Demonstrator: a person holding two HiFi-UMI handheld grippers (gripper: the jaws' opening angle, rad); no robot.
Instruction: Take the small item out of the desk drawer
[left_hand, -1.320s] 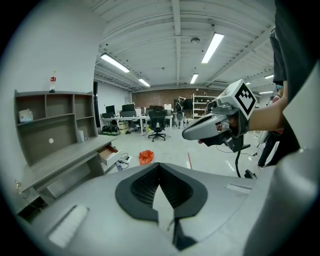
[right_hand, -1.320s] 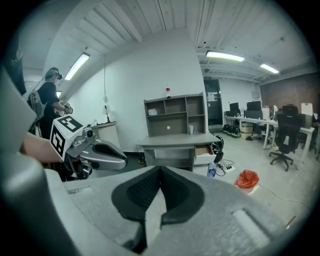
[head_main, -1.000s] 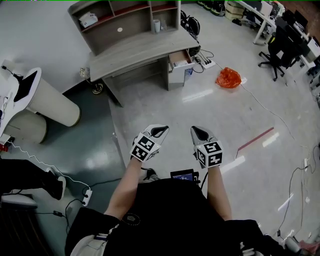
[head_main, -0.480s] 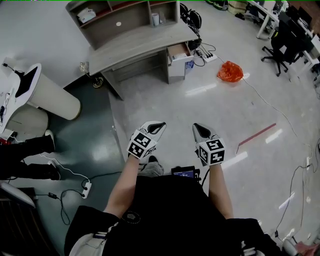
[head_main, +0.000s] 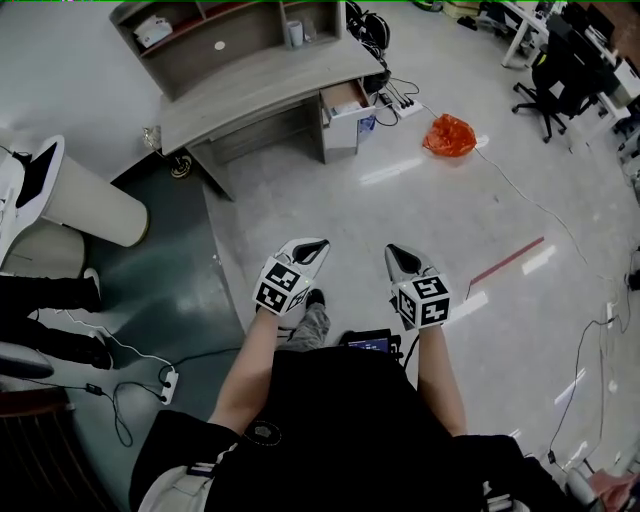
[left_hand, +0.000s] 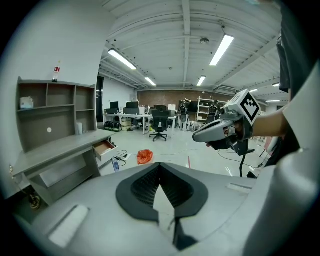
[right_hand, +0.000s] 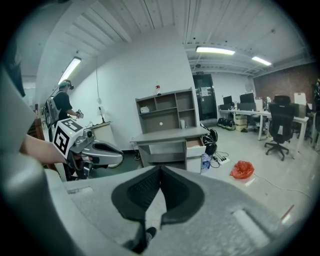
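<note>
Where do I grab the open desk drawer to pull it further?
Probably pinch the drawer by its front panel's top edge, from above, one jaw inside: it stands out from the desk with its top open. No handle shows from here.

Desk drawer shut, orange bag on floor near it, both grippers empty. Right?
No. Head view shows the drawer open. Orange bag is on the floor near it; left gripper and right gripper are empty.
</note>
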